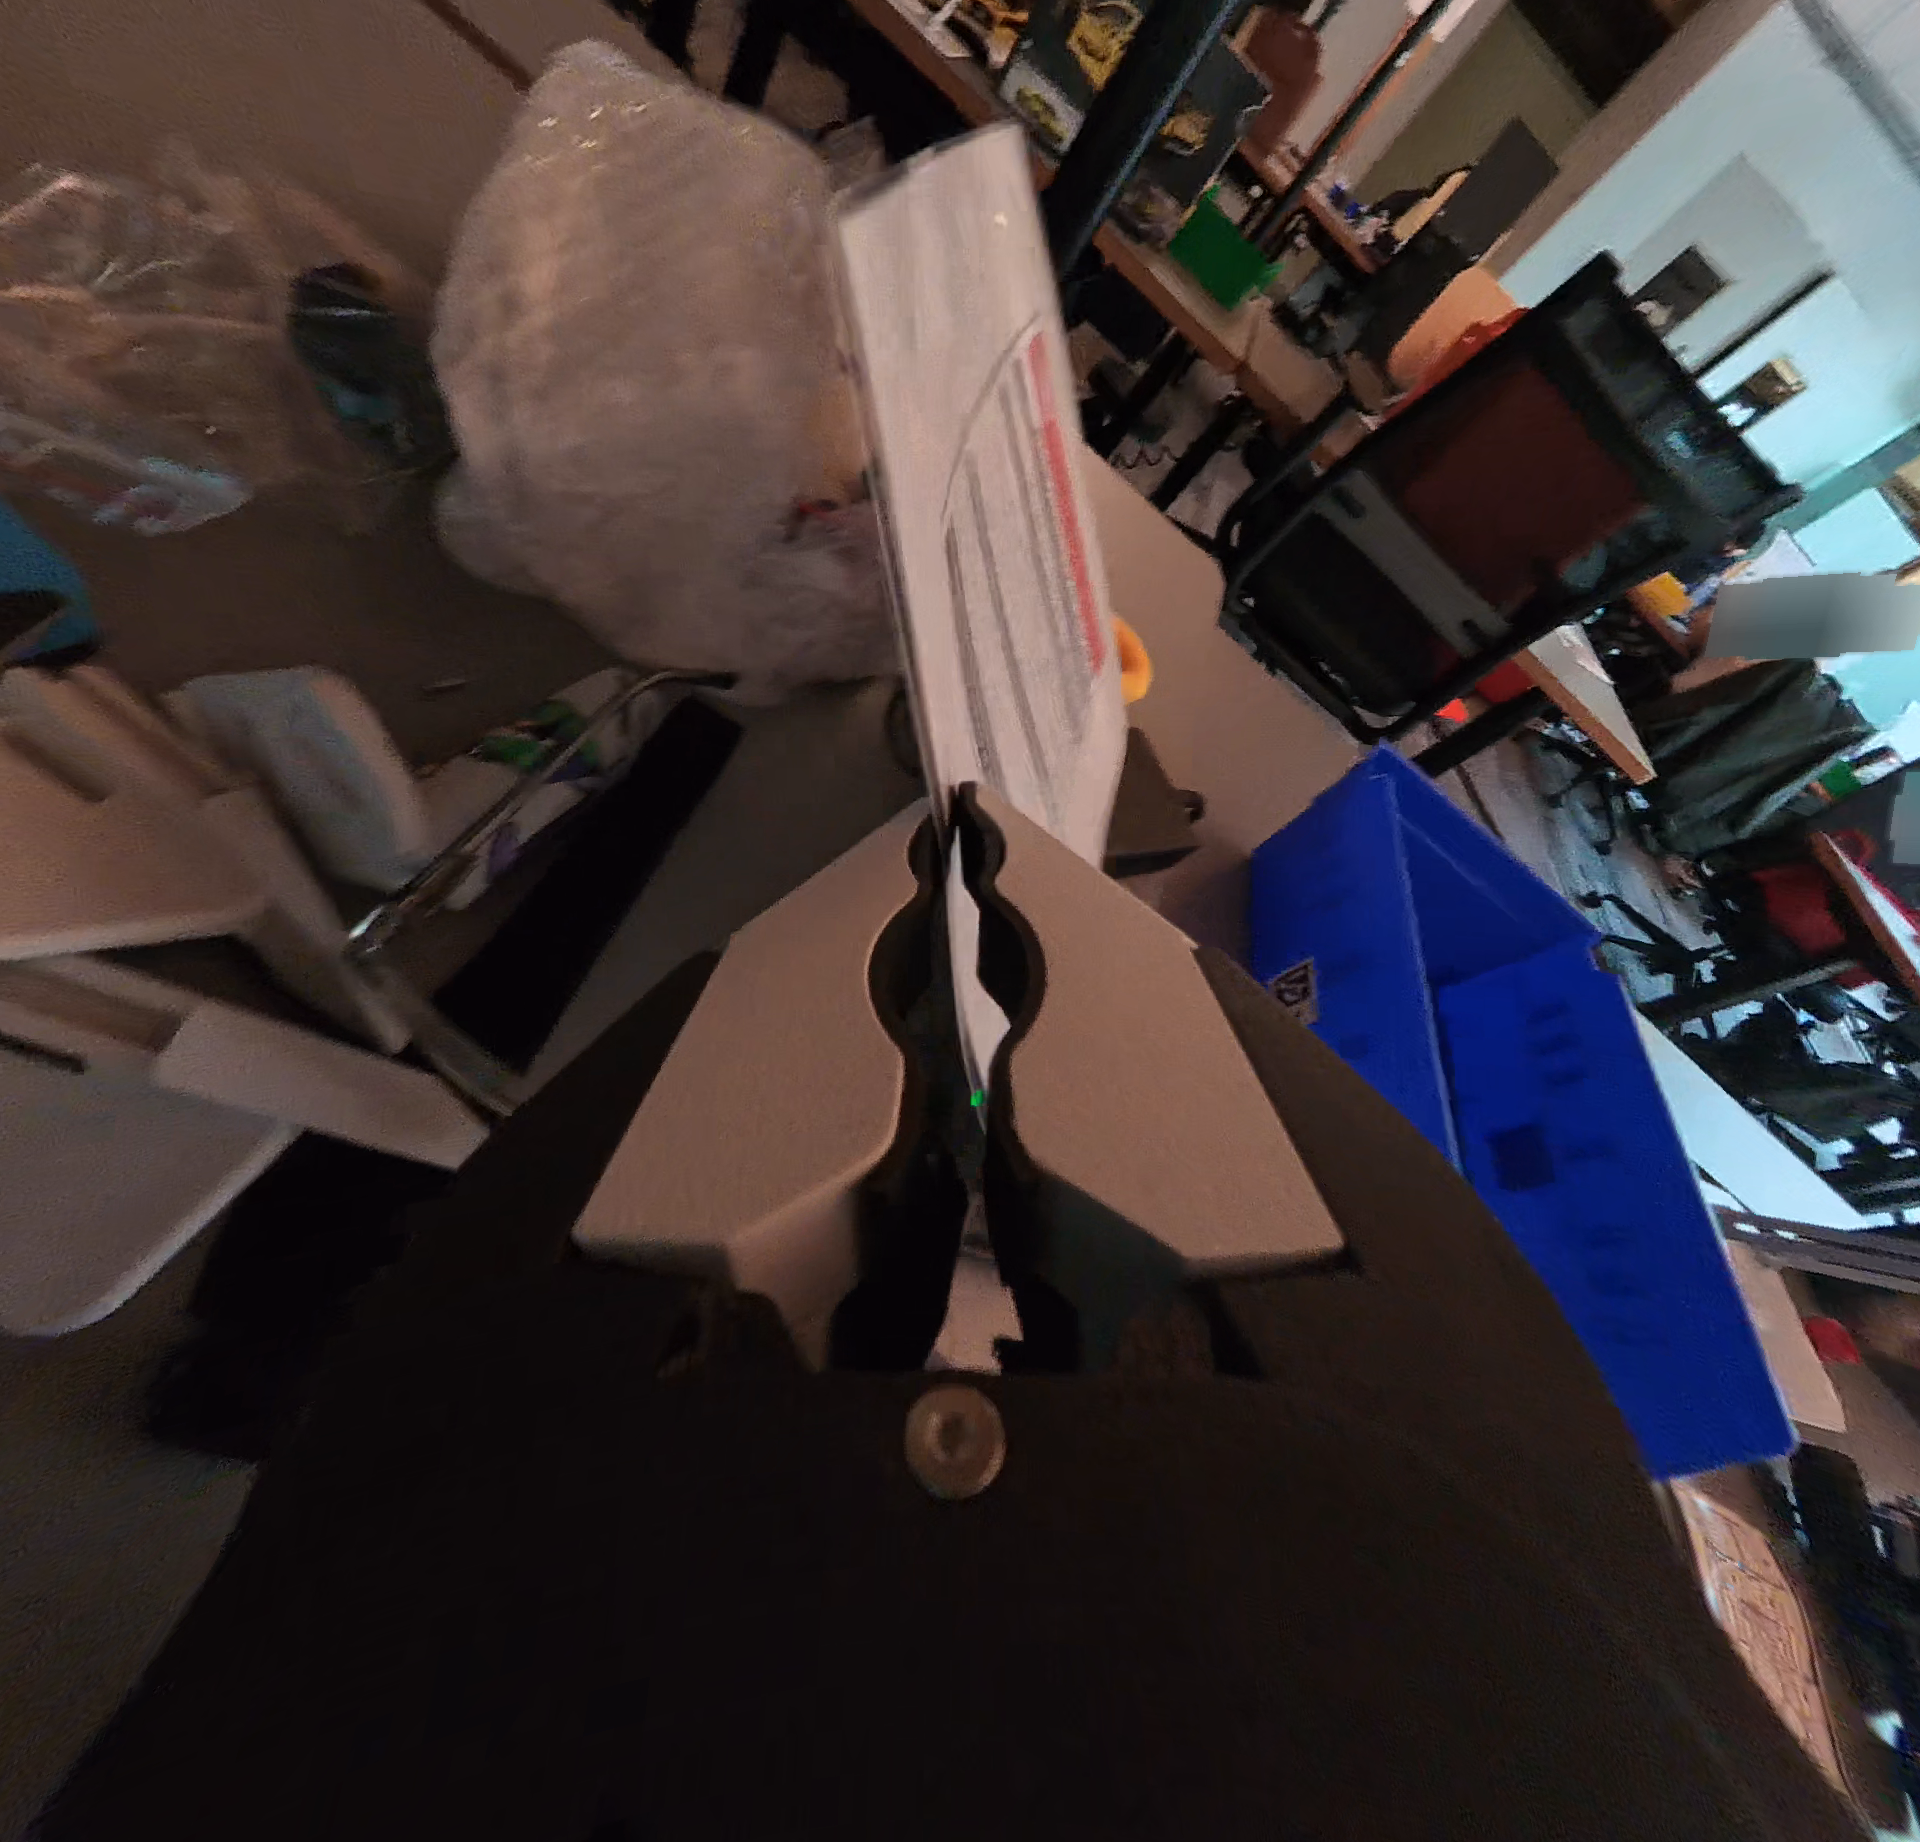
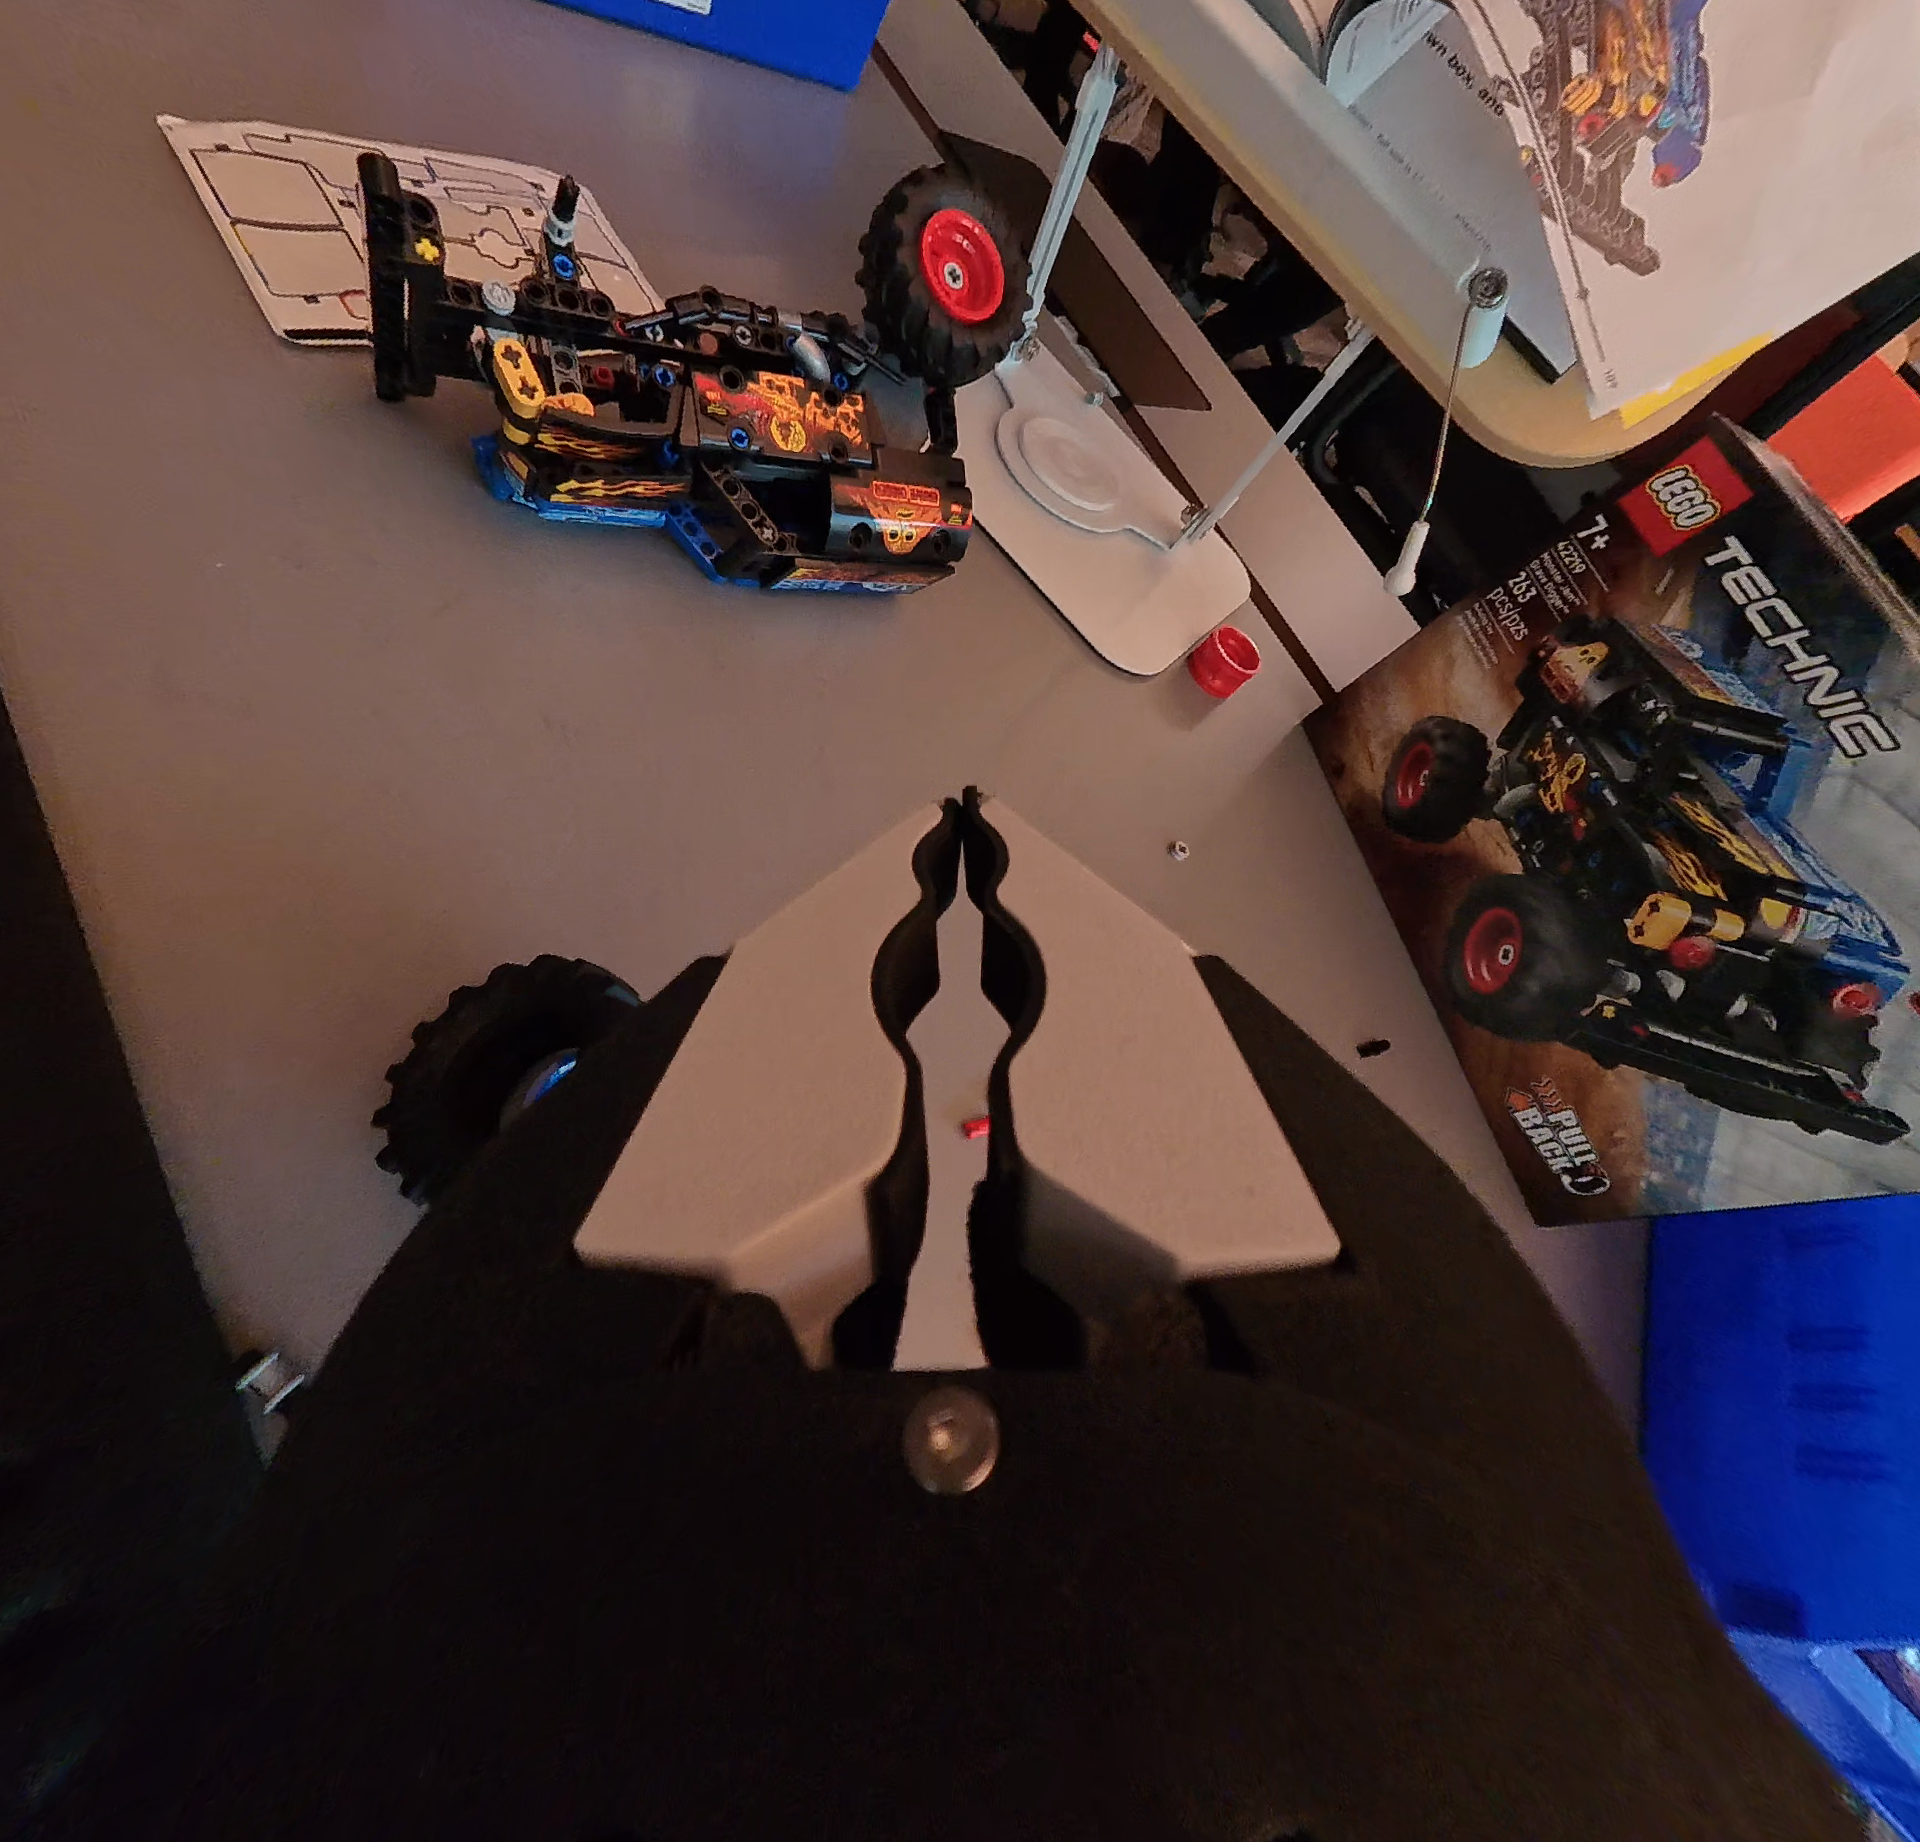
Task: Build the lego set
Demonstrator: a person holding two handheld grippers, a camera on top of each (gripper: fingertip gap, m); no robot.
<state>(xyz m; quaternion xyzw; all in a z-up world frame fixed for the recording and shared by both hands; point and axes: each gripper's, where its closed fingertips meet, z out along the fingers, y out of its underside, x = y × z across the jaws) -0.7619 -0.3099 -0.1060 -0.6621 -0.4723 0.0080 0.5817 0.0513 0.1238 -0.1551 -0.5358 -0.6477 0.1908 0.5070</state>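
The left gripper [image 1: 958,805] has its 2 jaws pressed together on a white printed sheet [image 1: 987,483], which stands up edge-on from the tips. Beyond it sit a white crumpled plastic bag [image 1: 634,358] and, to the right, a blue bin [image 1: 1507,1065].

The right gripper [image 2: 961,803] has its tips closed with nothing between them, above the grey table [image 2: 468,732]. The half-built lego truck [image 2: 717,452] lies far left on the table, 1 red-hubbed wheel [image 2: 940,275] beside it. A loose black tyre [image 2: 488,1054] lies near left. The lego box [image 2: 1652,857] is on the right.
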